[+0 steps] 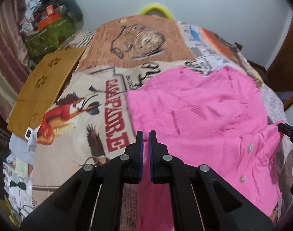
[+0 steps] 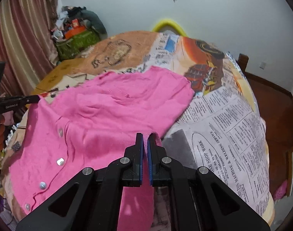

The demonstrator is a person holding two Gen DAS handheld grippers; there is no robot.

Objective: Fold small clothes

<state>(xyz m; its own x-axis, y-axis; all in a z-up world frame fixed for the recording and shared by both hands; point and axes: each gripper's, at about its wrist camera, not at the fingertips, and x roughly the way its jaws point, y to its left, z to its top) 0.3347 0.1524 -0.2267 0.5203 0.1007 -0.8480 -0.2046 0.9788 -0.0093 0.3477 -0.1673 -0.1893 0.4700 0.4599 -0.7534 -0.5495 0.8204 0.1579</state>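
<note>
Cardigan [image 2: 100, 115], pink, spread button-side up on the bed [image 2: 233, 127], stretches away from both near-edge grips: left gripper [image 1: 145, 134] clenched on a near corner, right gripper [image 2: 145, 137] clenched on ribbed cuff.

Bed [image 2: 233, 134] right bare; wood board [image 1: 44, 84] blocks left.

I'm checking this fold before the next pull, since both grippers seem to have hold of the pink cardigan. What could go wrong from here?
1. The left gripper pinches only a thin bit of the pink cardigan; the edge might slip out under tension.
2. The right gripper clamps a ribbed cuff; uneven pulling could drag the garment askew.
3. The button placket lies rumpled, so a fold now may trap creases.
</note>
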